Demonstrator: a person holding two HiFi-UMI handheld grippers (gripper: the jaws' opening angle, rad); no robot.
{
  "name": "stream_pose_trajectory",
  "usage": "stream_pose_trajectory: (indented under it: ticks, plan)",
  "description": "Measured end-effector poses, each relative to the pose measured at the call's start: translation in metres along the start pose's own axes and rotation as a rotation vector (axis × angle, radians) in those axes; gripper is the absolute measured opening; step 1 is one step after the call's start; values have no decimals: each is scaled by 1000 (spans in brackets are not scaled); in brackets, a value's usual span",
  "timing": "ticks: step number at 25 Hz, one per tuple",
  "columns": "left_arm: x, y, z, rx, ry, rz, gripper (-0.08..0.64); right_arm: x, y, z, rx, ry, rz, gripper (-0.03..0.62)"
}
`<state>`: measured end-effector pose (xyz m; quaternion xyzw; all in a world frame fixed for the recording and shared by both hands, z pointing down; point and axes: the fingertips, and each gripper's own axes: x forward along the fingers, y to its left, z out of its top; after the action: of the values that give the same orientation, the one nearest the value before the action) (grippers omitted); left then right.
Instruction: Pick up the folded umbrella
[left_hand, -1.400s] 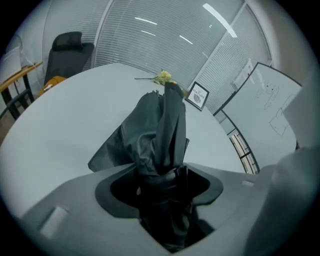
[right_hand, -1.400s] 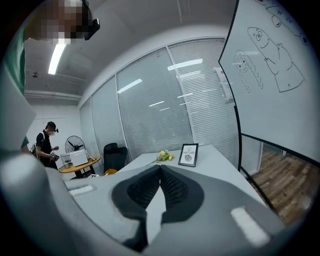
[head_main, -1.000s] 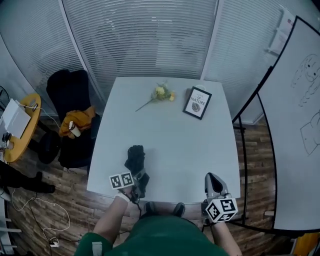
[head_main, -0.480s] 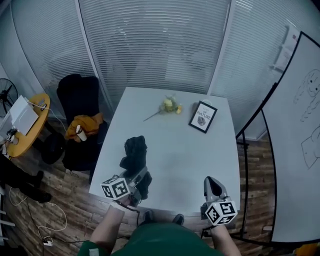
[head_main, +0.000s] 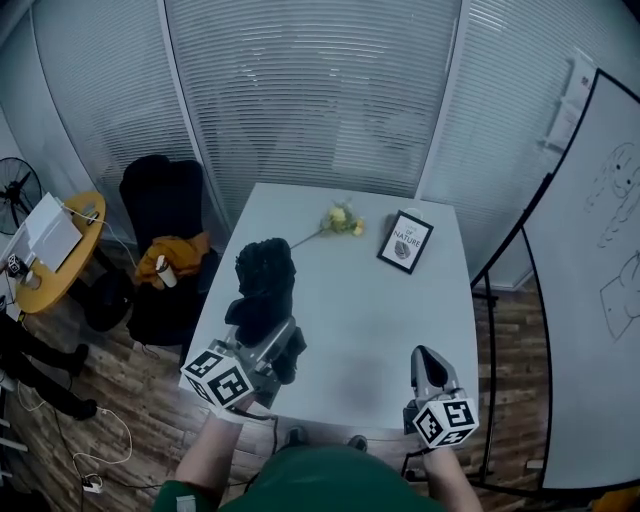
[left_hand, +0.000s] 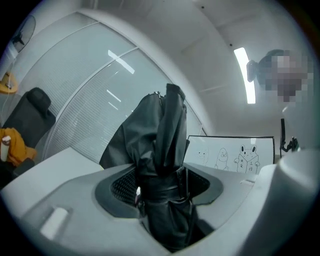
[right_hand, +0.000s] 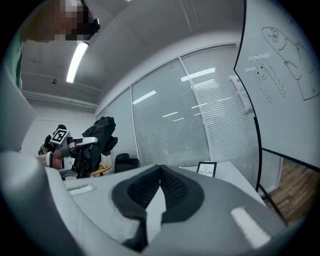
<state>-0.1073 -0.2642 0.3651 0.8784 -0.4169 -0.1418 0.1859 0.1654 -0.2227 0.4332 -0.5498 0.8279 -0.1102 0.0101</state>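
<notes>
Across the far side I see a wall of blinds (head_main: 310, 100), and on the right stands a whiteboard (head_main: 590, 300) with line drawings on it. The white worktop (head_main: 380, 320) fills the middle of my head view, over a wooden floor (head_main: 130, 400). A black chair (head_main: 160, 190) sits off the worktop's far-left corner with an orange cloth (head_main: 172, 255) and a cup (head_main: 163, 272) on it, and a round yellow table (head_main: 50, 275) is further left. The umbrella (head_main: 262, 290) is off the worktop, held in the air above its near-left part. It is black and folded, its loose folds bunch at the far end, and it points away from me. The left hand-held gripper (head_main: 272, 348) has it clamped. In the left gripper view both pads press on the strapped lower part of the bundle, and the rest sticks out past the jaws. The right gripper view shows the same from the side, with the umbrella raised at the left. The right hand-held gripper (head_main: 428, 368) hangs over the near-right edge of the worktop, well apart from the umbrella. Its jaws are together with nothing between them. On the far right of the worktop lies a black picture frame (head_main: 405, 241) with the word NATURE on its print. Just left of it lies a yellow flower (head_main: 340, 218), its stem running toward the near left.
</notes>
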Motion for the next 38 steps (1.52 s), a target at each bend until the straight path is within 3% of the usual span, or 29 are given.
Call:
stream_pose_trajectory:
  ticks: [12,18,23,31,38]
  plan:
    - [14,-30,68,174,-131,-33,264,7,-5,36,-75,-78,-2,3]
    - [16,-27,75,223,-152,-19,264,9,-13,62,-117,-120,-24,3]
    - [19,-21,71,196,-142,-28,264,10,-12,86,-151,-166,-37,3]
    - [23,1,43,65,-101,-2,264,10,-3,107,-255,-235,-45,3]
    - [25,-1,26,40,-49,-13,264,9,-9,110,-253,-249,-55,3]
